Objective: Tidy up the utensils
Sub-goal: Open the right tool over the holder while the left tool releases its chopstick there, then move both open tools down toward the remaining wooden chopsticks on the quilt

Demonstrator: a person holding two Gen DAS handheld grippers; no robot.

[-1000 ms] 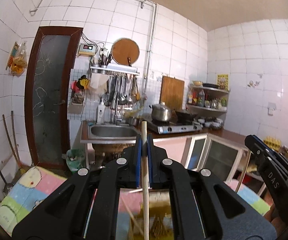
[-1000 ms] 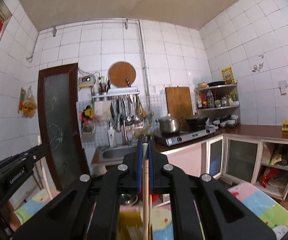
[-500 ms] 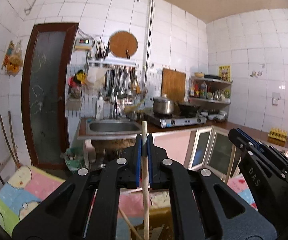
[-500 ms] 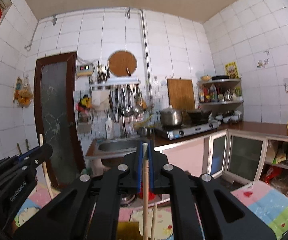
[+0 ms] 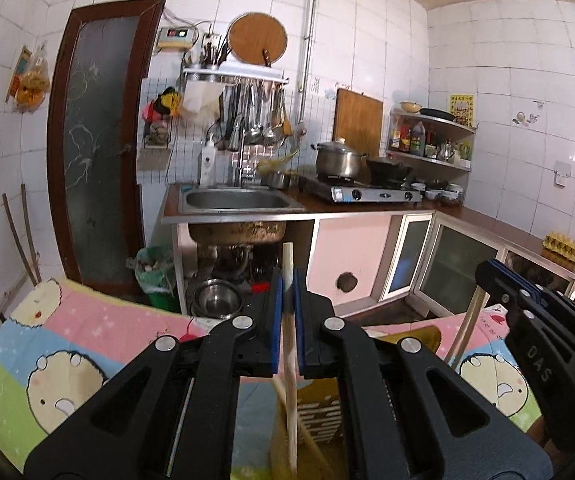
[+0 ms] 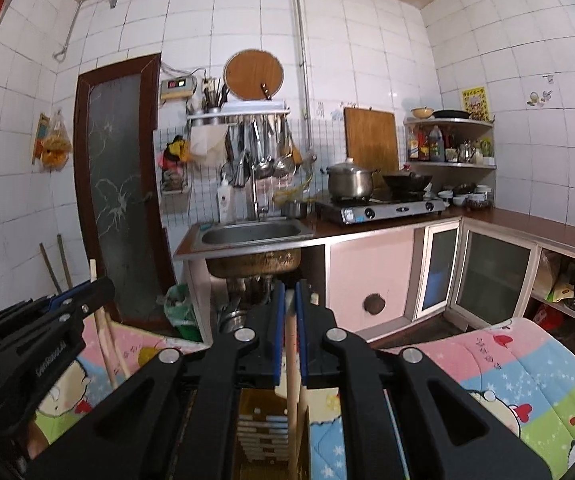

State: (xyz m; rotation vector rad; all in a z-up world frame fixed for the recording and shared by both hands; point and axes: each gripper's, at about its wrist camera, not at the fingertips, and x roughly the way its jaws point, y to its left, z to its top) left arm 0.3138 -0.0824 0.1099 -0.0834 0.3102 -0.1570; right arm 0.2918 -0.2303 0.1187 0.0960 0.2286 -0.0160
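Observation:
My left gripper [image 5: 287,276] is shut on a pale wooden chopstick [image 5: 290,364] that stands nearly upright between the blue pads. Its lower end reaches down over a yellow-brown slotted utensil holder [image 5: 321,412]. A second thin stick leans in that holder. In the right wrist view my right gripper [image 6: 290,286] is shut on another wooden chopstick [image 6: 292,360], also upright above the holder [image 6: 261,432]. Each gripper shows in the other's view: the right gripper [image 5: 491,276] at the right edge with its chopstick [image 5: 463,328], the left gripper [image 6: 99,286] at the left edge.
The holder sits on a pink, blue and green cartoon-print cloth [image 5: 87,344]. Beyond stand a steel sink [image 5: 233,200], a gas stove [image 5: 367,192] with a pot [image 5: 337,160], pink cabinets [image 6: 371,276], a green bin [image 5: 153,276] and a steel bowl [image 5: 215,300] under the sink.
Both grippers have sunk with their chopsticks and tipped downward. The cloth and the slotted holder now fill more of the lower view, and the two grippers sit closer together.

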